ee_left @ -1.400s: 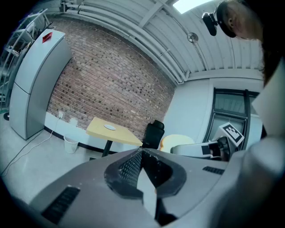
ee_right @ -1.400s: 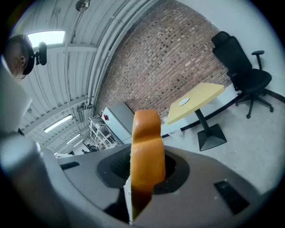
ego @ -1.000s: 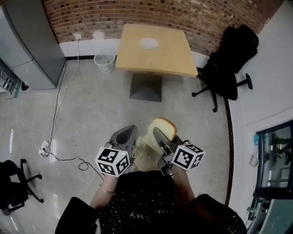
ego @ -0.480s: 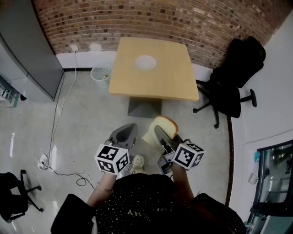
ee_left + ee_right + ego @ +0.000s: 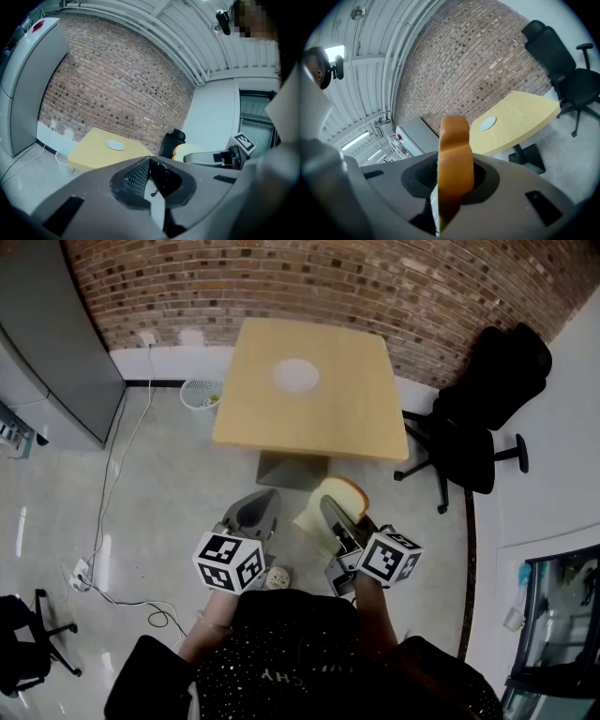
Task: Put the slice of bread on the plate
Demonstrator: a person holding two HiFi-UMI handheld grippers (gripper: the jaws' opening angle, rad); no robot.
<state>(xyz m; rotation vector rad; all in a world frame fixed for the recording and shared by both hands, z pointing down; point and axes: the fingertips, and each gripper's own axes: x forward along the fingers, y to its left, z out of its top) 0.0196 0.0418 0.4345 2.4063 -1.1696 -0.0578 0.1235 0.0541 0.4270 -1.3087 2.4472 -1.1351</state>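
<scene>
A slice of bread [image 5: 343, 495] with a brown crust stands on edge between the jaws of my right gripper [image 5: 330, 512], which is shut on it. In the right gripper view the bread [image 5: 454, 154] fills the middle, crust toward the camera. My left gripper [image 5: 265, 498] hangs beside it, shut with nothing in it [image 5: 150, 161]. Both are over the floor, just short of the near edge of a square wooden table [image 5: 309, 418]. A small white plate [image 5: 296, 375] lies on the table's far half, also visible as plate [image 5: 487, 123] and plate [image 5: 114, 145].
A black office chair [image 5: 487, 409] stands right of the table. A white waste basket [image 5: 199, 392] sits at its left, near a grey cabinet [image 5: 52, 343]. A cable [image 5: 122, 474] trails over the floor. A brick wall [image 5: 309, 277] runs behind the table.
The table and plate have drawn nearer in the head view as both grippers travelled forward together. The bread stays gripped in the right gripper.
</scene>
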